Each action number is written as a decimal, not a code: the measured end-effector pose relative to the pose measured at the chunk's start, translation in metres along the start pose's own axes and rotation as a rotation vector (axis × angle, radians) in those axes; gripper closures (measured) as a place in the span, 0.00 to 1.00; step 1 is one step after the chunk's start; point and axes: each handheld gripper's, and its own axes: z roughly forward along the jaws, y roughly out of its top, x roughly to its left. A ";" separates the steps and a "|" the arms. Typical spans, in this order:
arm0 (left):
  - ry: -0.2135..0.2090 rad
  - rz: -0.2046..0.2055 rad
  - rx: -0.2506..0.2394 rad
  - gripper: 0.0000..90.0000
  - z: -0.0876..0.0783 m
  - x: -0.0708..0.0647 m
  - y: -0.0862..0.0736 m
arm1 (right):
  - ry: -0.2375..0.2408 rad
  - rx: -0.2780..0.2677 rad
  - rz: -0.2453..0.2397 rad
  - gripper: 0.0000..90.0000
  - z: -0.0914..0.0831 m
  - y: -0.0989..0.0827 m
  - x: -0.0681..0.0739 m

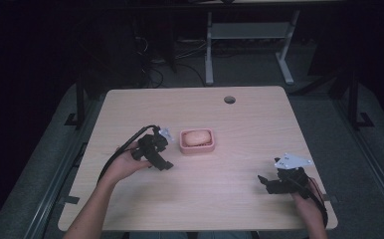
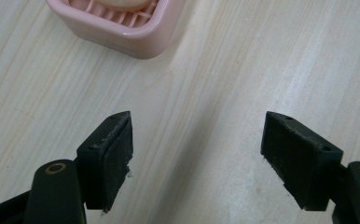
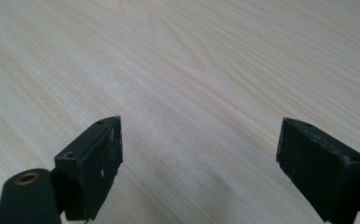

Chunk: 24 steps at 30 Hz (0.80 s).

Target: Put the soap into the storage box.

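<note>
the pale wooden counter (image 1: pixel 240 164) carries little: a pink soap dish (image 1: pixel 197 141) sits near its middle, with a rounded pinkish bar of soap (image 1: pixel 197 137) lying inside it. the left hand-held gripper (image 1: pixel 155 149) hangs just beside the dish on its left, jaws spread wide with nothing between them; in the left gripper view the dish's corner (image 2: pixel 122 25) lies ahead, apart from the pads. the right hand-held gripper (image 1: pixel 274 181) rests well apart near the counter's right edge, also wide open and empty. judging from this, nothing is grasped yet; the reach and pickup remain.
</note>
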 end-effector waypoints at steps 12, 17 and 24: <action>0.002 -0.031 -0.022 0.28 -0.004 -0.005 -0.023 | -0.001 0.007 -0.006 0.15 0.001 -0.001 0.001; 0.012 -0.039 -0.032 0.28 -0.009 -0.006 -0.033 | -0.003 0.013 -0.007 0.15 0.002 -0.001 0.001; 0.021 -0.046 -0.039 0.28 -0.013 -0.009 -0.044 | -0.005 0.019 -0.005 0.15 0.002 -0.003 0.001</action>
